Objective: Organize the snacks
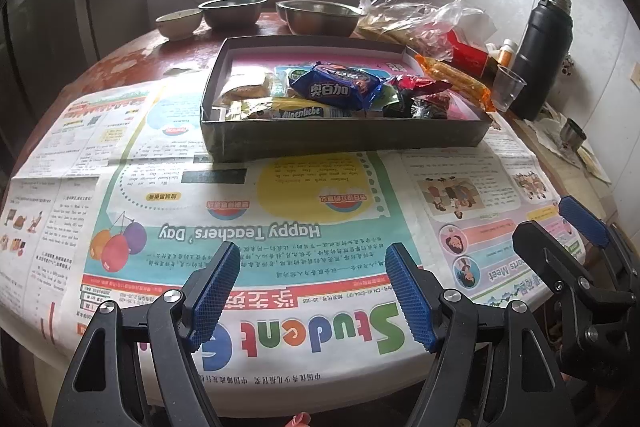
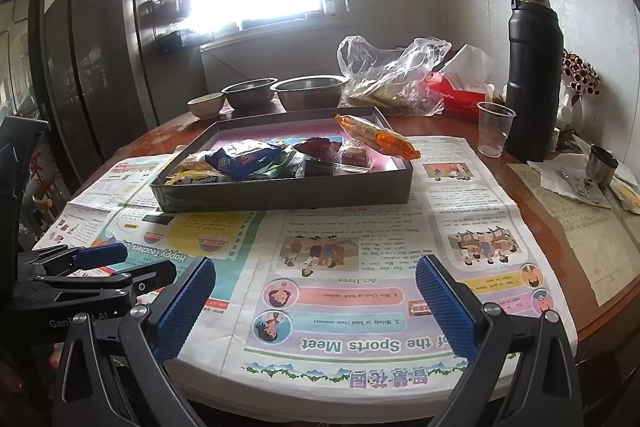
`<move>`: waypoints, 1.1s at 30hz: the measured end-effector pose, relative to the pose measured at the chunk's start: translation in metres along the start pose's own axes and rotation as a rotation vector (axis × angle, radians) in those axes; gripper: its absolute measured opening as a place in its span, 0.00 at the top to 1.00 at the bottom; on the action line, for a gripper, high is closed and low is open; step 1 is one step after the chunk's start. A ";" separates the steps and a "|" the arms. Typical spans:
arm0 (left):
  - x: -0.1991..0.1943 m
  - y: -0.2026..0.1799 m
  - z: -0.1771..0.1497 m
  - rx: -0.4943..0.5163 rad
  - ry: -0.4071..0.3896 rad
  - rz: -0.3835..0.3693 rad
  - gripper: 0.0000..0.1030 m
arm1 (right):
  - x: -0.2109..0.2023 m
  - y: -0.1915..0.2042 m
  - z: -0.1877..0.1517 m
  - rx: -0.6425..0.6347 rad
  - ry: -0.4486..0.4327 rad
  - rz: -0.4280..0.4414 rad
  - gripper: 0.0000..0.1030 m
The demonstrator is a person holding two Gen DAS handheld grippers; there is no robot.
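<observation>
I have the left gripper [image 1: 312, 291] angled down, jaws spread wide with nothing between them. The right gripper [image 2: 316, 303] sits beside it, jaws likewise apart and empty.

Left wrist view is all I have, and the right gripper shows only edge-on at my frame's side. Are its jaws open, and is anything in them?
Observer: The right gripper is open with nothing between its pads. It hovers over the newspaper.
Operator: Is the orange packet fully inside the box?
Observer: No. The orange packet lies tilted on the right rim of the box, and its near end pokes out past the wall.
</observation>
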State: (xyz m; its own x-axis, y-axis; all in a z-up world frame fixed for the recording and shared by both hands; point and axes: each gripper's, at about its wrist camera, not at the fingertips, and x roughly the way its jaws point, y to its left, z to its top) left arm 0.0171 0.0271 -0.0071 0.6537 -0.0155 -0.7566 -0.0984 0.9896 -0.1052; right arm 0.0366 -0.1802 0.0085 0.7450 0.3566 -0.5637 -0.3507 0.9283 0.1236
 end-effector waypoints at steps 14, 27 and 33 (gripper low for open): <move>0.001 -0.002 0.000 -0.004 0.004 0.006 0.26 | 0.000 -0.001 0.001 0.001 0.002 -0.003 0.02; -0.001 0.002 0.001 -0.021 0.000 -0.008 0.26 | 0.001 0.000 0.000 -0.013 -0.007 -0.020 0.02; 0.006 0.007 0.006 -0.018 -0.006 -0.029 0.26 | 0.008 -0.003 0.002 -0.016 0.002 -0.026 0.02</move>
State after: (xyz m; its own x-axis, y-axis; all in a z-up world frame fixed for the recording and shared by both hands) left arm 0.0249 0.0345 -0.0087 0.6610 -0.0431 -0.7491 -0.0930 0.9860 -0.1387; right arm 0.0448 -0.1798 0.0049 0.7529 0.3323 -0.5681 -0.3405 0.9354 0.0959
